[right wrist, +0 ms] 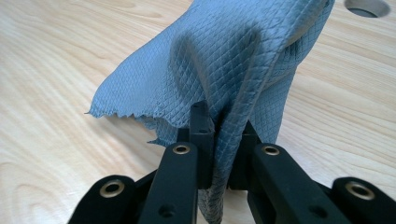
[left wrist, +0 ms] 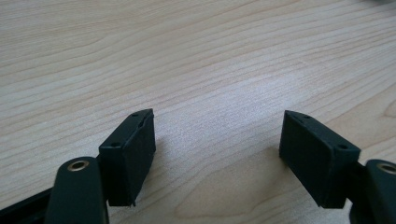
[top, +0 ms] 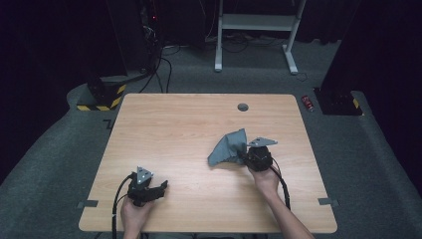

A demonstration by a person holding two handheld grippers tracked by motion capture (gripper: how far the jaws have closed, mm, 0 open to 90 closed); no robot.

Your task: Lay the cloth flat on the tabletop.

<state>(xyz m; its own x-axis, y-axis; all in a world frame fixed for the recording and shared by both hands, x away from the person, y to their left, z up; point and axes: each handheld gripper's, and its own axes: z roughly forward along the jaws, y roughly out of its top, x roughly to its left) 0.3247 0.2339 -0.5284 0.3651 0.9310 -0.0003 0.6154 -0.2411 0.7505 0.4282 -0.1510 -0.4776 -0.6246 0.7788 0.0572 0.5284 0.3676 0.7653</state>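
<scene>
- Grey-blue cloth (right wrist: 219, 70) is pinched along a fold between the right gripper's (right wrist: 219, 135) jaws, which press together on it; it rises beyond them, lifted mostly off the counter (top: 184, 124).
- The left gripper (left wrist: 217, 140), jaws spread with nothing between them, rests low near the counter's near edge, well apart from the cloth; the right hand is nearer.
- The right gripper view reveals the cloth's quilted weave and zigzag edge; the high view shows its far end pointing toward the cable hole (top: 243, 107).

Light wooden table (top: 164, 129) with a round grey cable hole (top: 243, 107) near its far edge. Beyond the table, a white desk frame (top: 256, 22). Left of the table, a black-and-yellow striped base (top: 102, 97); right of it, a small red can (top: 308, 103) on grey carpet (top: 50, 149).
</scene>
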